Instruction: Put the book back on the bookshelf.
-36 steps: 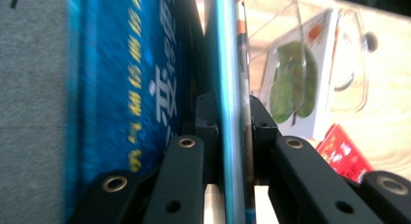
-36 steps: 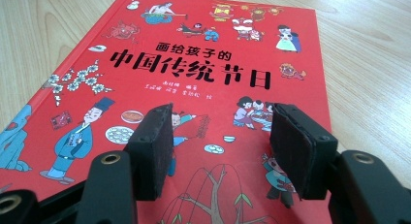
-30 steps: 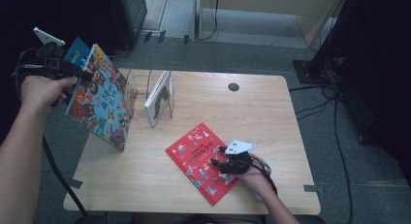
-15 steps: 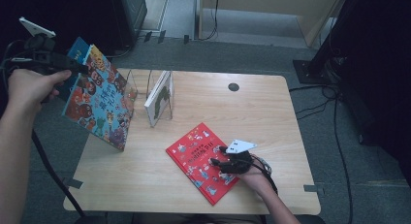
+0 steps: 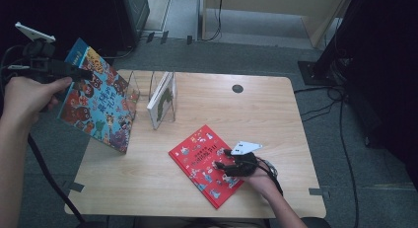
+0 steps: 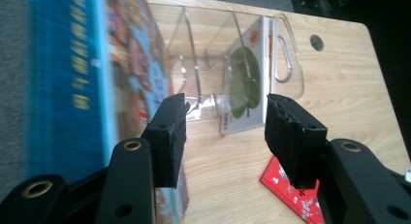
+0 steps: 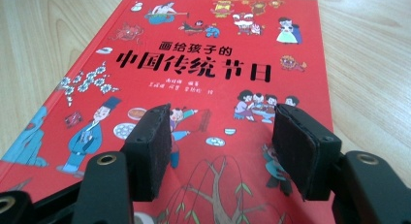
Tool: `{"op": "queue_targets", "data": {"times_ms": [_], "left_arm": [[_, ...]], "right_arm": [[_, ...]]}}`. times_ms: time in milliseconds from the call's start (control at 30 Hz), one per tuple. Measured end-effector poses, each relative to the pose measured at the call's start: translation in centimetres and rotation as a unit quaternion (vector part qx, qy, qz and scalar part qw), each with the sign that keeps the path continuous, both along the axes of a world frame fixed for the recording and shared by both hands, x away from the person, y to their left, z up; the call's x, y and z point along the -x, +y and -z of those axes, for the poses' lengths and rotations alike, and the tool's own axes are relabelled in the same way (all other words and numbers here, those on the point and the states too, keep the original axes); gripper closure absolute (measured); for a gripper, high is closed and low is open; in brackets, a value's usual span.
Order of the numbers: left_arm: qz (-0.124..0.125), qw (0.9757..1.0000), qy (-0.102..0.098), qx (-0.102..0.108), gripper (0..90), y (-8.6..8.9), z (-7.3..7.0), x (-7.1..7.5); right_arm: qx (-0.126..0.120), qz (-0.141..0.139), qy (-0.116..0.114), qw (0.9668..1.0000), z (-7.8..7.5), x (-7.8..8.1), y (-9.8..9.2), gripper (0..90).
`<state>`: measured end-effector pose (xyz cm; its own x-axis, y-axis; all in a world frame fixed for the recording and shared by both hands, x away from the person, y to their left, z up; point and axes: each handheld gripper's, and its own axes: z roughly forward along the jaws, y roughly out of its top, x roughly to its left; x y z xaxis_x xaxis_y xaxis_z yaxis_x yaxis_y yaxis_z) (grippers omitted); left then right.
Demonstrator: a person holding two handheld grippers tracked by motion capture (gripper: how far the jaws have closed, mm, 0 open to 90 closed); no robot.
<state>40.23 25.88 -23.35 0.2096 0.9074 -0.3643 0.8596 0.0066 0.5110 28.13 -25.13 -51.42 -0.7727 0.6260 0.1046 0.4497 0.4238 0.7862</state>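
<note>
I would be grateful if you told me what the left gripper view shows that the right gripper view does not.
The left gripper view has the blue picture book standing at the table edge, the clear acrylic book stand, the white leaf-cover book slotted in it, and the left gripper, its jaws open and just widened, with nothing between them. The right gripper view has the right gripper, jaws open over the cover's title and drawings. Both share the red picture book and the wooden table.

A wooden desk (image 5: 296, 119) is carrying a red picture book (image 5: 202, 161) lying flat near its front edge, and a clear book rack (image 5: 162, 97) is standing toward its far left corner.
</note>
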Motion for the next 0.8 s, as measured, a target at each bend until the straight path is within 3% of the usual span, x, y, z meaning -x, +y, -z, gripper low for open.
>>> {"op": "queue_targets", "data": {"times_ms": [133, 433, 567, 767, 800], "left_arm": [[0.005, 0.9995, -0.004, -0.031, 48.3, -1.3, 0.7, 0.7], [0.042, 0.9988, -0.009, -0.025, 46.7, -4.2, 3.2, 2.5], [0.06, 0.9977, -0.017, -0.027, 46.0, -5.5, 4.3, 3.2], [0.08, 0.996, -0.026, -0.029, 46.3, -7.3, 5.6, 3.8], [0.09, 0.9953, -0.026, -0.025, 46.2, -8.1, 6.5, 4.1]], "right_arm": [[0.003, 0.003, 0.003, 1.0, -0.3, -0.2, -0.5, 41.0], [-0.004, 0.01, 0.011, 0.9999, -0.5, -0.7, -1.2, 41.9], [0.01, 0.008, 0.007, 0.9999, -0.6, -0.8, -1.4, 42.0], [0.011, 0.009, 0.007, 0.9999, -0.5, -0.8, -1.6, 41.9], [0.01, 0.009, 0.008, 0.9999, -0.5, -0.8, -1.6, 41.9]]}}
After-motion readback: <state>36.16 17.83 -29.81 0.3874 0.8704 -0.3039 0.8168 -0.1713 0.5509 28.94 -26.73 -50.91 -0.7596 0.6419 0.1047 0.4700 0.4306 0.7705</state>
